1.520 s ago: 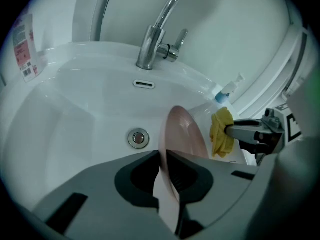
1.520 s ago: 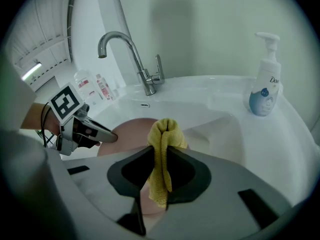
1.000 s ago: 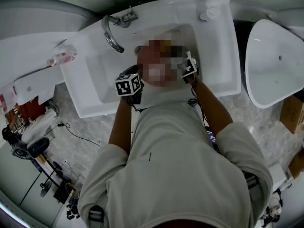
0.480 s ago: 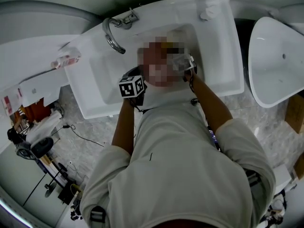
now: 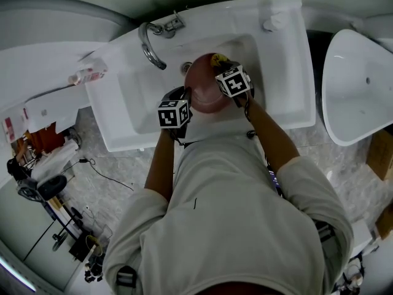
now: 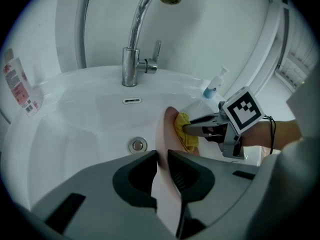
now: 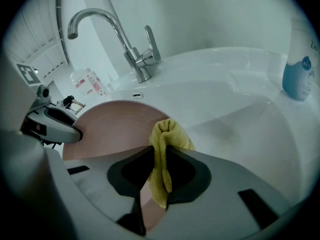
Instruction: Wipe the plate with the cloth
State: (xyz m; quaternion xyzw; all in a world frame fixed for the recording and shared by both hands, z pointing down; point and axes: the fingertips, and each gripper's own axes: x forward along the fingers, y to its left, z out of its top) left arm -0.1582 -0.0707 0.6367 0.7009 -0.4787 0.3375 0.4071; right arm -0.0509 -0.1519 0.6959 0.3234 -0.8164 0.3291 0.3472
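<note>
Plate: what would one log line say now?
left hand-held gripper: shut on plate | right hand-held gripper: shut on cloth, against plate | over sink

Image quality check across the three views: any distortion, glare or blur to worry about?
Head view: strong fisheye, the sink rim bows, and the floor area is dim. Left gripper view: black corner vignette, a bent-looking faucet with bright chrome highlights, and the plate edge-on in the left claw. Right gripper view: same vignette, the cloth in the right claw is sharp, and the soap bottle is soft at the edge.
</note>
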